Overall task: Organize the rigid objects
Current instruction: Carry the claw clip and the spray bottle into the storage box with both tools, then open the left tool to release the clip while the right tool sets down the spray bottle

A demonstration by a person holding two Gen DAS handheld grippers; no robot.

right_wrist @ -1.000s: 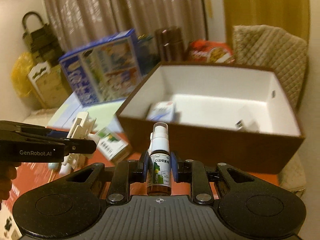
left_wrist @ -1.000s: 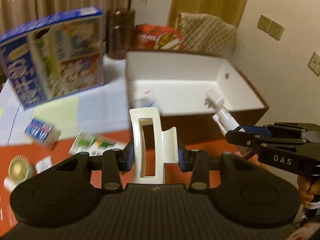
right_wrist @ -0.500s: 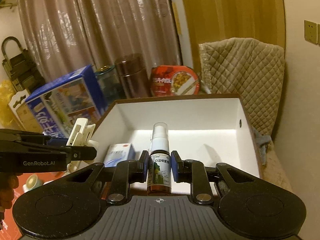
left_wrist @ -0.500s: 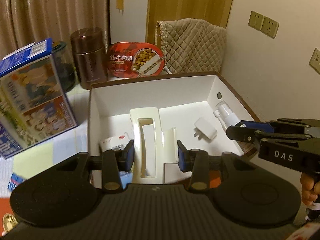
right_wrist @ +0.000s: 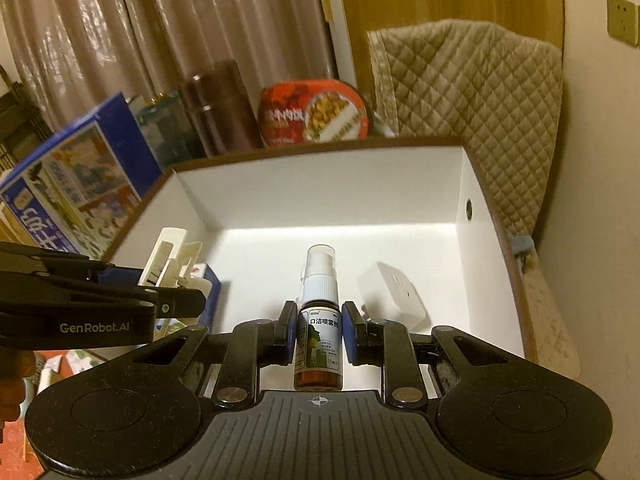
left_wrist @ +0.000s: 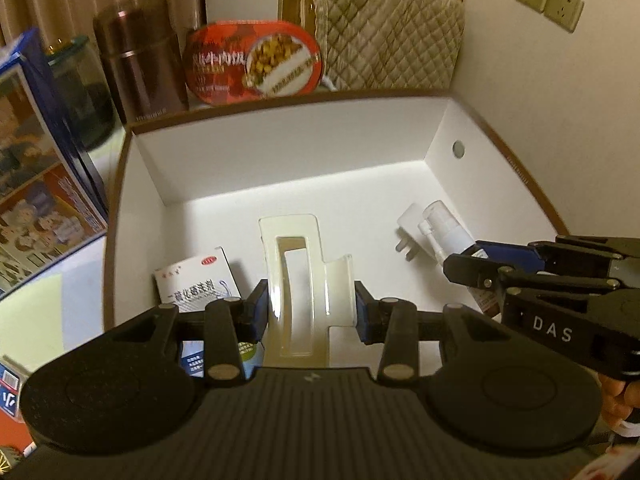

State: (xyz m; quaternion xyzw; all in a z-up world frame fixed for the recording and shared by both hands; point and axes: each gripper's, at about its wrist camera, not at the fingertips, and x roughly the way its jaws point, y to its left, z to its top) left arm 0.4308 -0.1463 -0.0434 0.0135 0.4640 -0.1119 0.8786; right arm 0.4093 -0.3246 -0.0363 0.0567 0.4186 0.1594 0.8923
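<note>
My left gripper (left_wrist: 308,312) is shut on a cream plastic clip (left_wrist: 298,276) and holds it over the open brown box with white inside (left_wrist: 280,160). My right gripper (right_wrist: 319,332) is shut on a small brown spray bottle (right_wrist: 319,344) with a white nozzle, also above the box. The bottle (left_wrist: 444,228) and right gripper (left_wrist: 472,262) show at the right of the left wrist view; the clip (right_wrist: 172,260) and left gripper (right_wrist: 176,296) at the left of the right wrist view. In the box lie a white medicine carton (left_wrist: 196,280) and a white plug adapter (right_wrist: 392,292).
Behind the box stand a brown flask (left_wrist: 140,52), a red food tub (left_wrist: 256,60), a quilted cover (left_wrist: 384,28) and a dark glass jar (left_wrist: 80,88). A large blue carton (left_wrist: 36,160) stands left of the box. The wall is close on the right.
Both grippers have moved forward from the orange table area to above the box, each still holding its object. The box interior now fills both views.
</note>
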